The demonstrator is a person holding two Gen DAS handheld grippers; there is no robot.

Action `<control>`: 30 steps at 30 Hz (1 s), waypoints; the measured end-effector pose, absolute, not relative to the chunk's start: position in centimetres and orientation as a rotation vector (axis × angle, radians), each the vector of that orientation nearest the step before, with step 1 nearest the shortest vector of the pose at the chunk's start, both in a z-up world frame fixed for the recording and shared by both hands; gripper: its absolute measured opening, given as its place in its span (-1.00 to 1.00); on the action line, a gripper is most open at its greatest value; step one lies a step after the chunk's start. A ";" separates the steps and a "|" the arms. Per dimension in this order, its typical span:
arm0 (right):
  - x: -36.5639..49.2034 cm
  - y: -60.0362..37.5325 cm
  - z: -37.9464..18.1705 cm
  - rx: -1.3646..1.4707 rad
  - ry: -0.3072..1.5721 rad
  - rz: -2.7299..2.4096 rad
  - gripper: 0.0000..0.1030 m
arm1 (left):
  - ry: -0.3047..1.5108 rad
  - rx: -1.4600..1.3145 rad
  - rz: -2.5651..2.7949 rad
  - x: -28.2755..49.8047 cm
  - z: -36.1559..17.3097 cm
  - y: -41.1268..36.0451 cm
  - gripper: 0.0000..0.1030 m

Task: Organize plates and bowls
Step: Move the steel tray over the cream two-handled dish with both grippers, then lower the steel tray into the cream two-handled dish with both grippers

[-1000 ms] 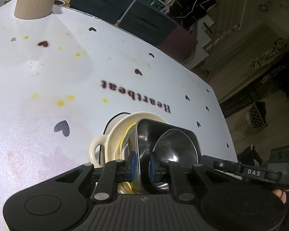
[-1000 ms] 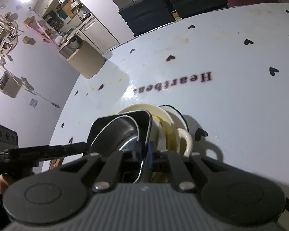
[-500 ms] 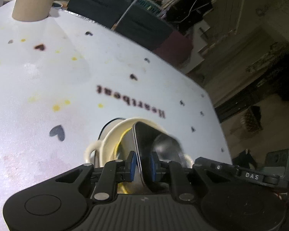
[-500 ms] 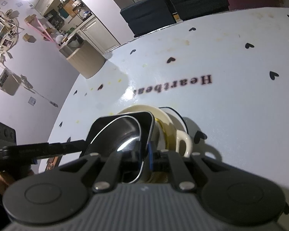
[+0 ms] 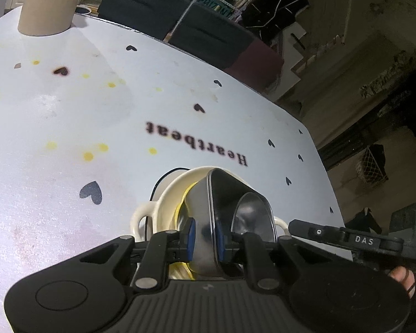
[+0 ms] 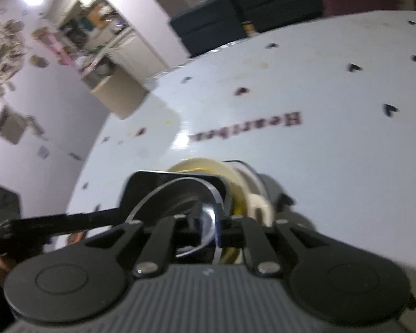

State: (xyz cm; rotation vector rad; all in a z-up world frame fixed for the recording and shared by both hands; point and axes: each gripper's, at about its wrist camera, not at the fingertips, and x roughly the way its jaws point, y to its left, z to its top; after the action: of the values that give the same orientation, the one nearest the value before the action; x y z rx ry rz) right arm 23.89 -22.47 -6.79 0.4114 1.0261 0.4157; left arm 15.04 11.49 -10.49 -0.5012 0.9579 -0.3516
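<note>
Steel tray (image 5: 224,194) sits tilted in cream bowl (image 5: 174,194). Left gripper (image 5: 203,236) pinches tray's left wall; right gripper (image 6: 209,229) opening, tray's right rim between pads.

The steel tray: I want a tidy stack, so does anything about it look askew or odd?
Yes. The steel tray stands tilted on edge in the cream bowl rather than nested flat, pinched at its wall by the left tool. The right tool is opening at its rim. Yellow spots stain the table.
</note>
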 end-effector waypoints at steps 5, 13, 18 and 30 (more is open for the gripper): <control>24.2 -23.1 -7.6 0.423 1.065 0.384 -0.52 | 0.925 -0.491 -0.358 14.9 -10.1 11.3 -0.36; 23.6 -21.5 -8.4 0.304 1.124 0.429 -0.70 | 0.941 -0.406 -0.348 15.3 -10.2 10.2 -0.36; 23.7 -21.4 -8.6 0.295 1.131 0.434 -0.70 | 0.944 -0.391 -0.335 15.5 -10.3 10.2 -0.40; 23.9 -21.5 -8.6 0.307 1.130 0.427 -0.66 | 0.984 -0.431 -0.338 15.9 -11.5 10.8 -0.44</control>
State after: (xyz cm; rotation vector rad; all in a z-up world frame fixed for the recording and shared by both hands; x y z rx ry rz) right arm 23.87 -21.49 -8.63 0.3067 1.1304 0.4269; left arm 15.92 10.77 -11.50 -0.4314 0.9841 -0.3383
